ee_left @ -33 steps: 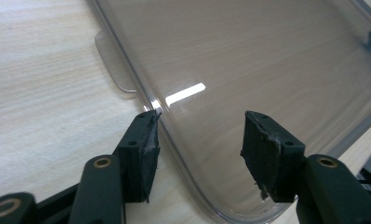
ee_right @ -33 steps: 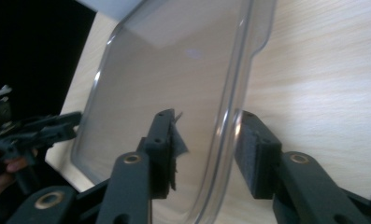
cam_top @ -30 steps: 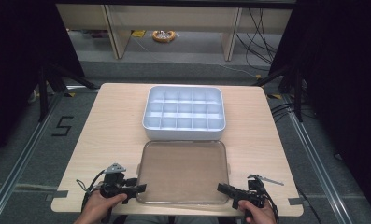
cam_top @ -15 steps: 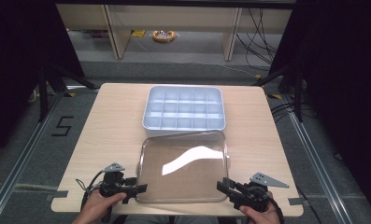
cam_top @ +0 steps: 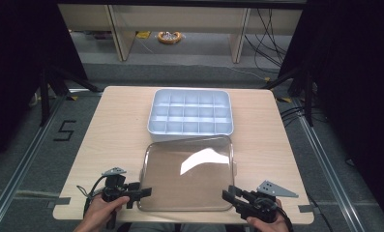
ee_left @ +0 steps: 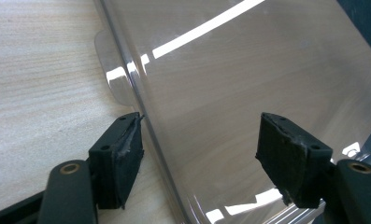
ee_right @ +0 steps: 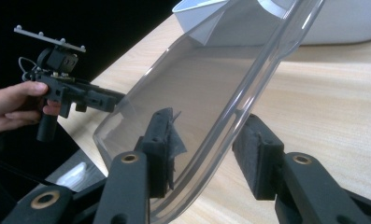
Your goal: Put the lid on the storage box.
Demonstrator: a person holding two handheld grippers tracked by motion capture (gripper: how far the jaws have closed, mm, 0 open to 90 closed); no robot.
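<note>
A white compartment tray (cam_top: 190,116) sits at the centre of the high view, on the far half of the wooden table (cam_top: 107,135); its grid of small cells shows nothing inside. Just below it in the frame lies the clear plastic lid (cam_top: 187,174), its far edge almost touching the tray's near wall, a bright glare across its middle.

My left gripper (cam_top: 143,192) is at the lid's lower-left corner. In the left gripper view my fingers (ee_left: 120,151) stand spread, one on the bare wood outside the lid's rim (ee_left: 141,121), the other over the clear panel; they clench nothing.

My right gripper (cam_top: 227,194) is at the lid's lower-right corner. In the right gripper view the lid's edge (ee_right: 248,98) runs between my two pads (ee_right: 162,140), tilted up off the table; whether they pinch it, I cannot tell.
</note>
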